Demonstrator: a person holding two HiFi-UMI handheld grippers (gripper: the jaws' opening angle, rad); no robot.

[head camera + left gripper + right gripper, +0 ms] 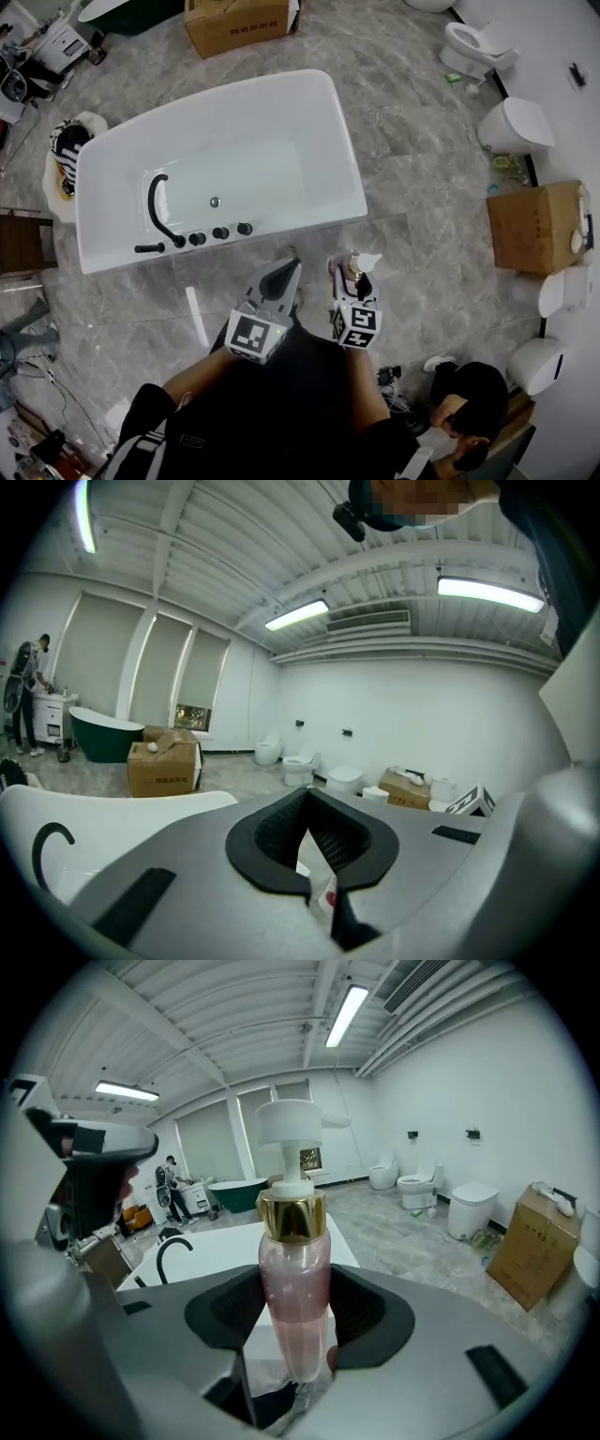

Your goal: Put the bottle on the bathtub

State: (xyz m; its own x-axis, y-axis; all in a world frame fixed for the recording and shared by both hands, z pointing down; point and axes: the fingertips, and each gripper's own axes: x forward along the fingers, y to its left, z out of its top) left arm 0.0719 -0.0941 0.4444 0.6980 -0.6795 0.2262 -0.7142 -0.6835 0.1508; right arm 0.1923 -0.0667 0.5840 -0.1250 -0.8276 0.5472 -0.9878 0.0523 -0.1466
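Observation:
A clear pump bottle [295, 1279] of pink liquid, with a gold collar and white pump head, stands upright between the jaws of my right gripper [298, 1312], which is shut on it. In the head view the bottle [360, 267] and right gripper [354, 279] hang over the floor, just off the near right corner of the white bathtub [206, 103]. My left gripper [281, 277] is beside it, shut and empty, its tips meeting [306, 808]. A black faucet [157, 211] and knobs [220, 232] sit on the tub's near rim.
Cardboard boxes stand beyond the tub [239, 23] and at the right [534, 225]. Toilets [473, 47] line the right wall. A person [469, 403] crouches at the lower right. A small round stand [67, 155] is at the tub's left end.

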